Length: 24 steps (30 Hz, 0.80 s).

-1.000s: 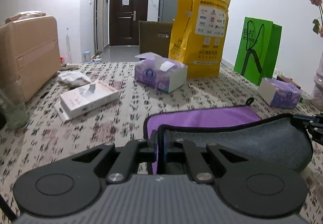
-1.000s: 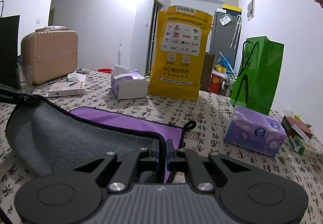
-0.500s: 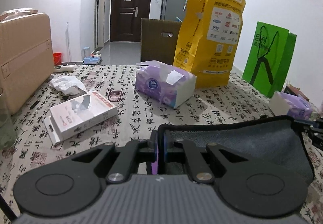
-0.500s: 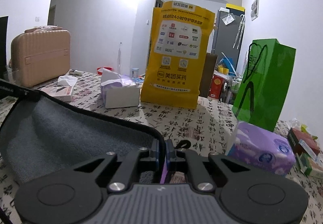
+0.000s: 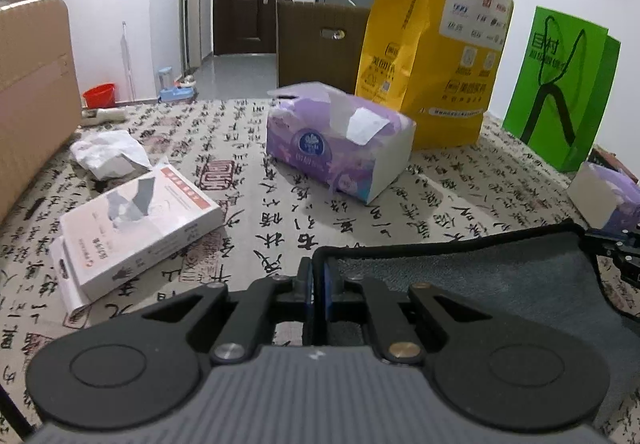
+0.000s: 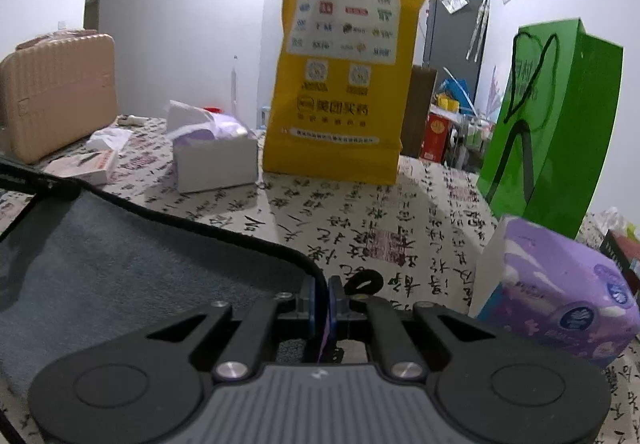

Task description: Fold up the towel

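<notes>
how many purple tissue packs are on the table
2. One opened purple-and-white tissue pack stands mid-table in front of the tall yellow paper bag; the other purple tissue pack lies on the right side near the green paper bag. More may be out of view.

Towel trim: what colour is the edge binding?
Black binding along the towel edge, around grey pile. Clearest in the right wrist view.
</notes>
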Each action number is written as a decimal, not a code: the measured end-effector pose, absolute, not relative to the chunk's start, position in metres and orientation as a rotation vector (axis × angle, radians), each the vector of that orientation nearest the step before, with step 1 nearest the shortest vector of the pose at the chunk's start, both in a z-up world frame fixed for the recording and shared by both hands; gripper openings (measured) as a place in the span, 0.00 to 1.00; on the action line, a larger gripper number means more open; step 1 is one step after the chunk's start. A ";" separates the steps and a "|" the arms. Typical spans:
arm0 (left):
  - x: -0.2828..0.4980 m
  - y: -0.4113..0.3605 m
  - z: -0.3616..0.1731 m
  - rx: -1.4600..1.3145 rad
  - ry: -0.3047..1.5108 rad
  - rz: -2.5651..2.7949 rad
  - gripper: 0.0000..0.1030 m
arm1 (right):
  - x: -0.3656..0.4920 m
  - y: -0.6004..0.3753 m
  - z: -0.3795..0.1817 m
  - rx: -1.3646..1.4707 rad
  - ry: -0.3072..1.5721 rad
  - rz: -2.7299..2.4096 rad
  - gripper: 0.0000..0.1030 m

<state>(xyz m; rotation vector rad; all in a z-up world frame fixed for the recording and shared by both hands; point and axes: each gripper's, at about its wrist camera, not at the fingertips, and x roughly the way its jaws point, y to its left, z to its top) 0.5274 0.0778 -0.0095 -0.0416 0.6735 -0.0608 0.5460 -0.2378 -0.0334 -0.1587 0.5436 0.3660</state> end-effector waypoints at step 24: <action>0.519 0.076 -0.011 0.024 0.702 -0.094 0.86 | 0.556 -0.242 -0.035 -0.153 0.623 0.336 0.76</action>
